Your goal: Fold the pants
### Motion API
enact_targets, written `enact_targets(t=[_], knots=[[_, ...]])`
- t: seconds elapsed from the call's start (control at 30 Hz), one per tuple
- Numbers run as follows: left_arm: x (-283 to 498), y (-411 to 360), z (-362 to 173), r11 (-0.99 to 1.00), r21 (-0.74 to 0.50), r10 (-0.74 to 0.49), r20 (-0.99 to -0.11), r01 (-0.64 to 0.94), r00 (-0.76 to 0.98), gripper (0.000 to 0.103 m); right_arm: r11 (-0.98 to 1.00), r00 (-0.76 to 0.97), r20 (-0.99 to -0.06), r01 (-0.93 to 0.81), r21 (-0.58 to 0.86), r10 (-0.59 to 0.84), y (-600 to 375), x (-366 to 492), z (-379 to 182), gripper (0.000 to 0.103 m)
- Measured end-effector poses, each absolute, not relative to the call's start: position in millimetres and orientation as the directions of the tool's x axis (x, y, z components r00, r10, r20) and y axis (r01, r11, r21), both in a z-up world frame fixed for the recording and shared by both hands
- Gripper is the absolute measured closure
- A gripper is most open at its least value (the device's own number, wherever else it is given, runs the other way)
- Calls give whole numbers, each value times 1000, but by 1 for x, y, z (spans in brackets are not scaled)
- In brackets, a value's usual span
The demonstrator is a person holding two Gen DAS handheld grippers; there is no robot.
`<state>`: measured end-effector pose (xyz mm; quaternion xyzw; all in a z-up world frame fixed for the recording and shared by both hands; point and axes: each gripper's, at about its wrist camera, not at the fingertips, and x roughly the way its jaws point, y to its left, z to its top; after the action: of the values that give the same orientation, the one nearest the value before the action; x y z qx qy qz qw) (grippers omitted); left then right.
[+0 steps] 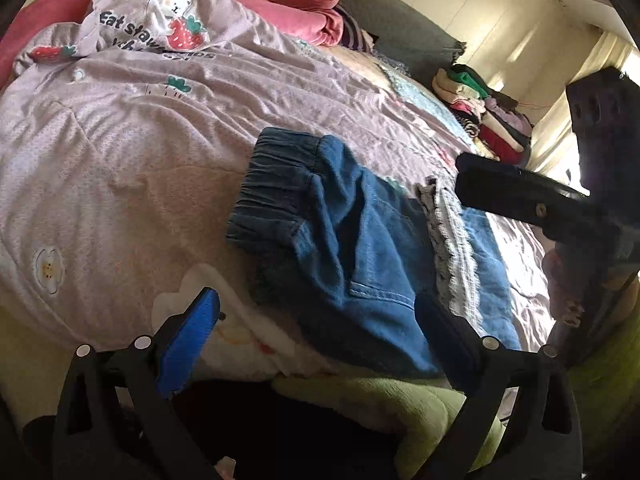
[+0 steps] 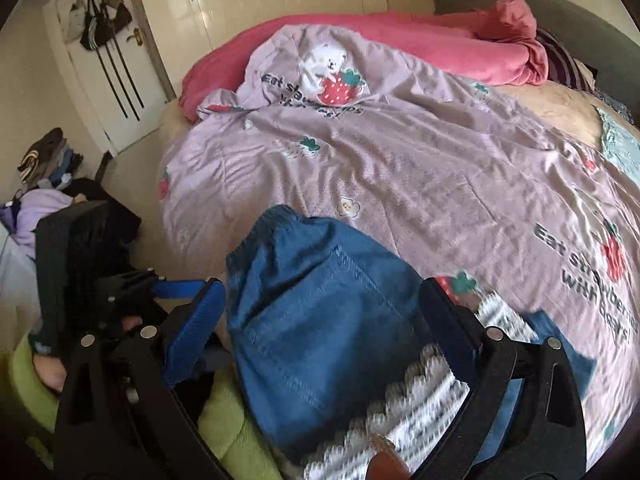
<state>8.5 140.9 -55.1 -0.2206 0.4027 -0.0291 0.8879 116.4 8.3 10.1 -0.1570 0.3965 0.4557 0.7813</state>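
Small blue denim pants point(image 1: 340, 236) with an elastic waistband and white lace trim lie folded on the lilac strawberry-print duvet point(image 1: 140, 152) at the bed's near edge. My left gripper point(image 1: 320, 328) is open, its jaws either side of the near end of the pants, just above them. My right gripper point(image 2: 324, 324) is open too, its blue fingers point(image 2: 196, 328) straddling the pants point(image 2: 320, 312) from above. The right gripper also shows at the right of the left wrist view point(image 1: 520, 196), over the lace end.
A pink blanket point(image 2: 400, 44) lies bunched at the head of the bed. A stack of folded clothes point(image 1: 488, 120) sits at the far side. A green cushion point(image 1: 400, 400) lies below the bed edge. A door with hanging bags point(image 2: 100, 24) stands at the left.
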Motion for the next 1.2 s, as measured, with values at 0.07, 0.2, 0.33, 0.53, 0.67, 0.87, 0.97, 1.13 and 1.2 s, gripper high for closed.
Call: enact_targets(t=[0.07,0.2,0.33,0.53,0.67,0.87,0.97,1.13,1.2], knots=[[15,139,-60,902,-416,-237,-707,-120,666,30,509,238,-777,-853,121,583,23,123,5,12],[27,134,-76,910,-400,-244,-732,-111,636,43,485,187,-819,-865,125,543,50,133,-11,12],[28,138,-81,901,-421,-260,-719,-105,645,42,463,167,-842,-880,108,513,72,137,-26,12],[27,140,-85,896,-432,-267,-714,-108,647,40,429,113,-878,-896,111,464,97,139,-59,29],[27,143,-85,883,-458,-285,-699,-105,656,38,439,114,-870,-890,125,479,90,144,-68,51],[19,145,-79,838,-537,-346,-662,-98,665,23,444,77,-775,-853,275,627,44,150,-32,72],[21,135,-74,818,-572,-399,-640,-60,657,14,425,66,-718,-842,333,693,15,150,-13,72],[36,110,-73,791,-612,-478,-619,0,623,13,419,78,-648,-820,390,758,-35,151,9,72],[45,95,-72,772,-635,-519,-600,32,609,13,428,94,-634,-812,397,768,-52,152,13,70]])
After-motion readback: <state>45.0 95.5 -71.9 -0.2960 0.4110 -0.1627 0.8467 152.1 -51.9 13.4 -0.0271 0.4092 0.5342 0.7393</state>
